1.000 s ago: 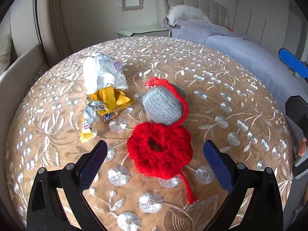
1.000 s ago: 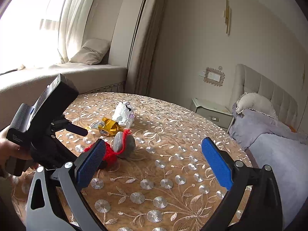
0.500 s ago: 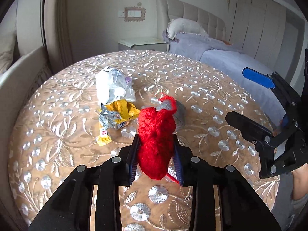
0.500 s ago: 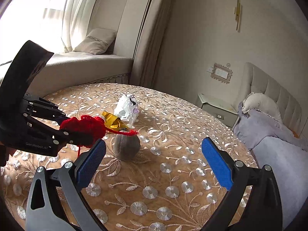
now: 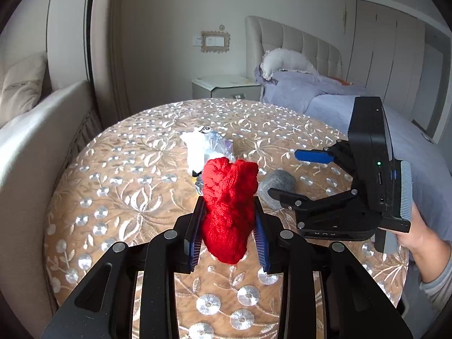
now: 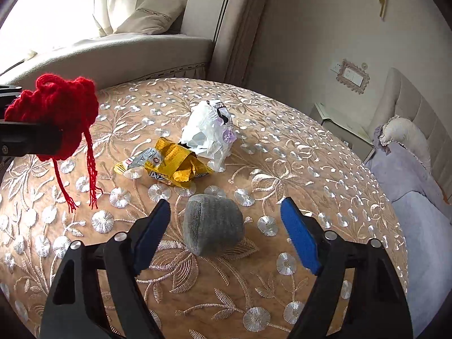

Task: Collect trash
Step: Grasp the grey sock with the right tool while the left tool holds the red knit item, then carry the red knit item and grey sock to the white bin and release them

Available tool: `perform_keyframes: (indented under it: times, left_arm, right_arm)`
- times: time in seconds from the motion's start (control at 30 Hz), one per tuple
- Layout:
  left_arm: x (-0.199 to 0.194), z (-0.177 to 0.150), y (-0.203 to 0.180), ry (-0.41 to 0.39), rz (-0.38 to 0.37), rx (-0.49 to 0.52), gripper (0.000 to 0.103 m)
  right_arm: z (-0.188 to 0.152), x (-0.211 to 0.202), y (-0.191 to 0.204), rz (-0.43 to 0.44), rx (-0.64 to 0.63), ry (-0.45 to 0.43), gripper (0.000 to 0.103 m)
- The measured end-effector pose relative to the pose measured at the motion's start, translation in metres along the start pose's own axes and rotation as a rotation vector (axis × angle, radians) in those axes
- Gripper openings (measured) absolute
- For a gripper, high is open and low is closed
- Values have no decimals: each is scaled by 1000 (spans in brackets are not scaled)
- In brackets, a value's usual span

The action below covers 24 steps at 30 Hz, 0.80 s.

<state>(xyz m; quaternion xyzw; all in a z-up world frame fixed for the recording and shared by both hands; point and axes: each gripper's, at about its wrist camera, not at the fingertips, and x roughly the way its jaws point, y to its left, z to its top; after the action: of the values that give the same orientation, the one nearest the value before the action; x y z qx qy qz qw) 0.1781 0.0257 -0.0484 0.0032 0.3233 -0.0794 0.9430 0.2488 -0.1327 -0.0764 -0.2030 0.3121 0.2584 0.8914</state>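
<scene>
Left gripper point(image 5: 228, 226) clamping red yarn point(image 5: 230, 206) aloft

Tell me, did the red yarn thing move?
Yes. The red yarn piece went up off the table, clamped in the left gripper, away from the gray ball.

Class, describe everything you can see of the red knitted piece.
The red knitted piece is chunky bright red yarn, bunched into a soft lump. The left hand-held gripper is clamped on its sides and holds it above the embroidered tablecloth, touching nothing else. Two loose yarn tails with frayed ends hang below it.
</scene>
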Motion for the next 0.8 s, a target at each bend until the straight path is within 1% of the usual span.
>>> perform_keyframes:
  times: [0.03, 0.07, 0.13, 0.17, 0.23, 0.4, 0.5, 0.63, 0.73, 0.8]
  left_arm:
    - [-1, -1, 0, -1, -3, 0, 32]
    - [-2, -1, 0, -4, -3, 0, 32]
    - [-5, -2, 1, -9, -11, -3, 32]
    - [-6, -3, 0, -11, -13, -2, 32]
    - [-8, -3, -3, -13, -13, 2, 32]
    - [-18, -4, -8, -37, -21, 6, 32]
    - [-30, -3, -16, -62, -28, 14, 32]
    - [-45, -5, -35, -97, -51, 42, 32]
    - [-56, -7, -54, -105, -78, 69, 32]
    - [-62, -10, -68, -111, -102, 89, 32]
  right_arm:
    - [-1, 8, -2, 12, 16, 38, 49]
    - [-2, 14, -4, 36, 33, 70, 46]
    - [-4, 15, -6, 79, 71, 85, 24]
    - [-4, 12, -5, 74, 65, 77, 20]
    - [-5, 0, 2, 30, 35, 37, 18]
    - [-5, -49, 13, -11, 1, -69, 18]
    - [-8, -84, 15, -31, 10, -131, 18]
    - [-17, -129, 17, -68, 18, -203, 18]
    - [-31, -161, 20, -115, 30, -242, 18]
    - [-41, -181, 21, -161, 33, -260, 18]
